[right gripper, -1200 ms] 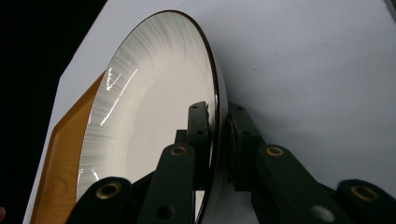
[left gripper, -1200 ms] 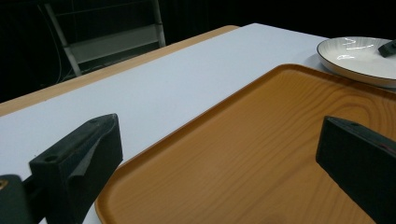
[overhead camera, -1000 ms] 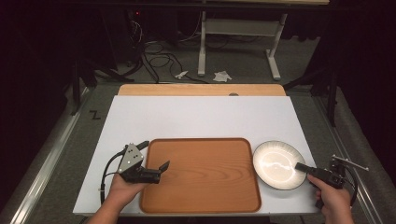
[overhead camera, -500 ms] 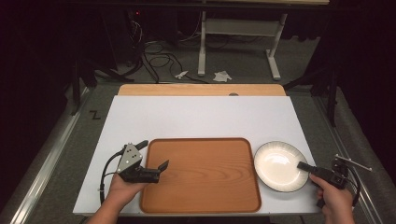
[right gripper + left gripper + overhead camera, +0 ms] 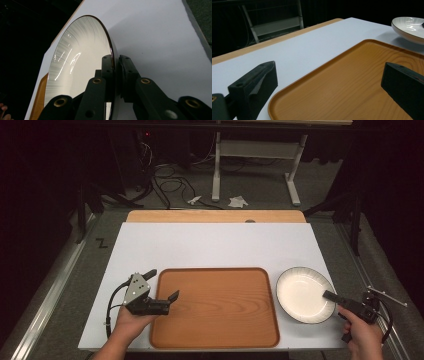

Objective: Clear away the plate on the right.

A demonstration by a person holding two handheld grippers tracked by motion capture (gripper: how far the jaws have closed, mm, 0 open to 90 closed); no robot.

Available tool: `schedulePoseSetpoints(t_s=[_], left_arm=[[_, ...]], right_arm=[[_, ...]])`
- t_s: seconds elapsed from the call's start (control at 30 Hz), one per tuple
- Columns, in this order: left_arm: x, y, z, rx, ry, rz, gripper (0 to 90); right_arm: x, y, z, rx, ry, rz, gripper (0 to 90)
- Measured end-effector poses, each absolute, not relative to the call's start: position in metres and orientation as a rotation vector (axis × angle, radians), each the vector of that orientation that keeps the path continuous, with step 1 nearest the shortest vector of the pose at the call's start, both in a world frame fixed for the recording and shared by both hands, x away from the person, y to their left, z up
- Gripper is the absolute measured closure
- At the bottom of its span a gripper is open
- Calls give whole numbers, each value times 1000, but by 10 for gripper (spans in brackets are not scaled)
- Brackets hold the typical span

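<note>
A white bowl with a dark rim [image 5: 300, 292] sits on the white table top, just right of the wooden tray [image 5: 215, 307]. My right gripper [image 5: 330, 295] is shut on the bowl's near right rim. In the right gripper view the two pads pinch that rim [image 5: 114, 62], one inside the bowl [image 5: 80, 55] and one outside. My left gripper [image 5: 162, 283] is open at the tray's left edge, held by a hand. In the left gripper view its jaws straddle the tray's corner [image 5: 329, 75] without touching the tray [image 5: 352, 82]. The bowl [image 5: 409, 26] lies beyond.
The white table top [image 5: 215, 245] stretches bare behind the tray, with a wooden strip [image 5: 215, 216] along its far edge. Beyond the table are a dark floor, cables and a white desk frame [image 5: 250, 155]. The tray's edge [image 5: 37, 100] shows past the bowl.
The bowl and my right gripper have shifted slightly to the right. The left gripper and the tray have stayed where they were.
</note>
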State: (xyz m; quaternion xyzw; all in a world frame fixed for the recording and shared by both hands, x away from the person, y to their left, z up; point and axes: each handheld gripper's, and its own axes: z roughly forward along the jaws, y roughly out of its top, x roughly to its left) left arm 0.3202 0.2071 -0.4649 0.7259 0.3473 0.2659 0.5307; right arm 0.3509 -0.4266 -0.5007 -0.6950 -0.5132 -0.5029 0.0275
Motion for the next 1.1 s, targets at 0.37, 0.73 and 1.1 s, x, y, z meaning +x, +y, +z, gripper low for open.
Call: schedulePoseSetpoints(t_s=[0.37, 0.73, 1.1], left_arm=[[321, 210, -464, 1731, 844, 647, 2], [321, 219, -463, 1708, 868, 654, 3], [317, 231, -457, 1697, 878, 664, 3]], right_arm=[[350, -414, -483, -2045, -1634, -1641, 848], [355, -394, -473, -1968, -1690, -1664, 848], [365, -360, -459, -1917, -1766, -1642, 848]])
